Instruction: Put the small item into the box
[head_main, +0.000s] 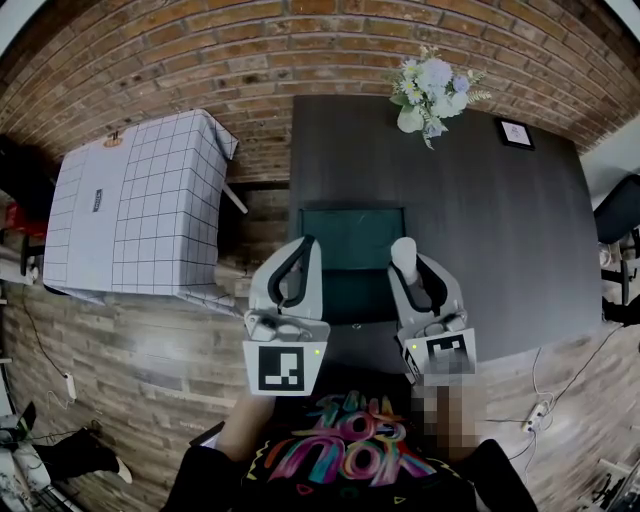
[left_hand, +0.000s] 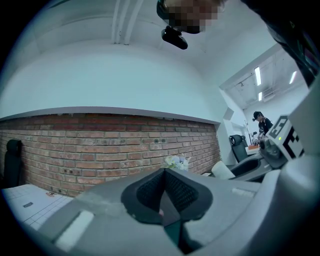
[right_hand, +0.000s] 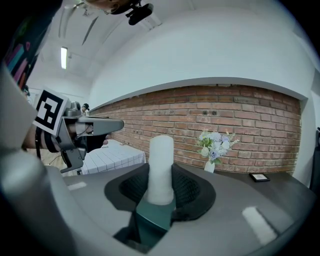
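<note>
Over the dark table (head_main: 500, 230), the green box (head_main: 350, 235) shows only its far part. Its near corners are covered by the left gripper (left_hand: 164, 190) and the right gripper (head_main: 412, 268). The white cylinder (right_hand: 161, 155) has its lower end buried between the right pads. I cannot tell whether it hangs inside the box's right rim or just beside it. The right gripper's jaws stand partway apart, clamped on the upright cylinder. The left gripper's pads meet, with nothing between them.
</note>
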